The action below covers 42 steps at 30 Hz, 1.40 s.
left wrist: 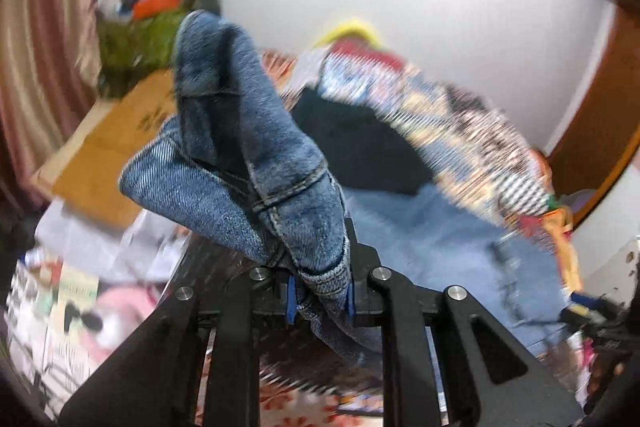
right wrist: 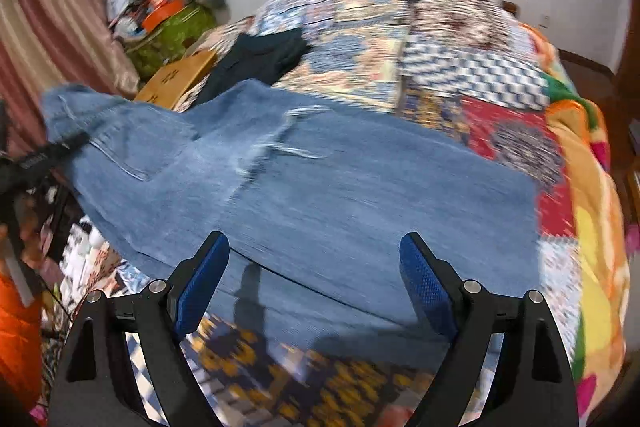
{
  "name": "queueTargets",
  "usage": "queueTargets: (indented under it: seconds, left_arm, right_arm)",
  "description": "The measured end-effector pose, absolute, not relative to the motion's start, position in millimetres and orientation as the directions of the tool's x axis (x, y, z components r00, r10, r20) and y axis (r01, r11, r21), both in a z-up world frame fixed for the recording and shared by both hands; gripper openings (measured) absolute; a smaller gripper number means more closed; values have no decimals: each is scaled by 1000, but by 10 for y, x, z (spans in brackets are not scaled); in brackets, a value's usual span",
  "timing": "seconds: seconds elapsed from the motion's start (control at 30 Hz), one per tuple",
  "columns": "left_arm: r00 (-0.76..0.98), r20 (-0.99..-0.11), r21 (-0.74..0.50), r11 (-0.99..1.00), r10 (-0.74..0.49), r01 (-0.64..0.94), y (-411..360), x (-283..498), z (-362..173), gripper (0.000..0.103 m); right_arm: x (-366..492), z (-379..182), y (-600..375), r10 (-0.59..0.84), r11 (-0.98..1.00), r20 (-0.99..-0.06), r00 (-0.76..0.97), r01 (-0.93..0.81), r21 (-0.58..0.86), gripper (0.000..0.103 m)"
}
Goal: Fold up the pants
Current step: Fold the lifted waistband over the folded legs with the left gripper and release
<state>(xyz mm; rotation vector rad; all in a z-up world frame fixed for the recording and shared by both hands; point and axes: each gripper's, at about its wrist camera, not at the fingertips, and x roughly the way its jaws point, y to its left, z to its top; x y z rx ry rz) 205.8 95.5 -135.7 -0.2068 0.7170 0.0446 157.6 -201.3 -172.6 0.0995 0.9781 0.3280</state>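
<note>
Blue denim pants [right wrist: 320, 187] lie spread across a patchwork quilt [right wrist: 460, 67] on the bed. My left gripper [left wrist: 320, 301] is shut on a bunched end of the pants [left wrist: 248, 155], which stands up in front of its camera. In the right wrist view the left gripper [right wrist: 48, 157] shows at the far left, lifting the waist end. My right gripper [right wrist: 314, 283] is open and empty, low over the near edge of the pants.
A dark garment [right wrist: 260, 59] lies on the quilt behind the pants. A cardboard box [right wrist: 180, 79] and a green bag [right wrist: 172, 35] piled with things stand by the striped curtain [right wrist: 48, 27] at left. Clutter covers the floor [left wrist: 60, 307].
</note>
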Motion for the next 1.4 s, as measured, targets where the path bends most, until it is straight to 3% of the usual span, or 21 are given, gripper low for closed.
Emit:
queueTargets:
  seconds: [0.2, 0.3, 0.6, 0.8, 1.0, 1.13, 1.2, 1.3, 1.37, 1.4]
  left_arm:
    - [822, -562, -142, 990, -89, 10, 316, 2148, -821, 17]
    - [832, -543, -104, 992, -113, 67, -53, 2176, -701, 17]
    - [776, -552, -117, 949, -306, 292, -1355, 2479, -557, 17]
    - [618, -679, -136, 895, -397, 425, -2175, 2642, -1024, 17]
    - [388, -827, -186, 850, -406, 493, -2479, 2660, -1810, 18]
    - [338, -861, -155, 829, -380, 537, -2631, 2555, -2027, 22]
    - [328, -870, -138, 821, -367, 554, -2668, 2519, -2084, 33]
    - [296, -878, -155, 809, -376, 568, -2659, 2519, -2083, 39]
    - [326, -879, -110, 814, -348, 571, -2619, 2503, -2051, 63]
    - [341, -874, -100, 815, -346, 571, -2612, 2472, -2016, 65]
  right_arm:
    - [1387, -1846, -2664, 269, 959, -799, 538, -74, 273, 86]
    - [1403, -2085, -2879, 185, 977, -837, 516, -4, 214, 87]
    - [1472, -2231, -3002, 295, 948, -811, 504, -51, 313, 87]
    - [1333, -2213, -3065, 324, 940, -798, 508, -82, 330, 87]
    - [1152, -2127, -3275, 313, 940, -795, 519, -48, 339, 86]
    - [1110, -2157, -3340, 289, 948, -807, 516, -34, 317, 86]
    - [1114, -2207, -3341, 290, 947, -815, 501, -24, 322, 86]
    - [1106, -2232, -3309, 298, 944, -817, 493, -23, 330, 86]
    - [1080, -2197, -3288, 300, 943, -812, 500, -28, 331, 86]
    - [1082, -2181, -3288, 299, 943, -809, 506, -28, 332, 86]
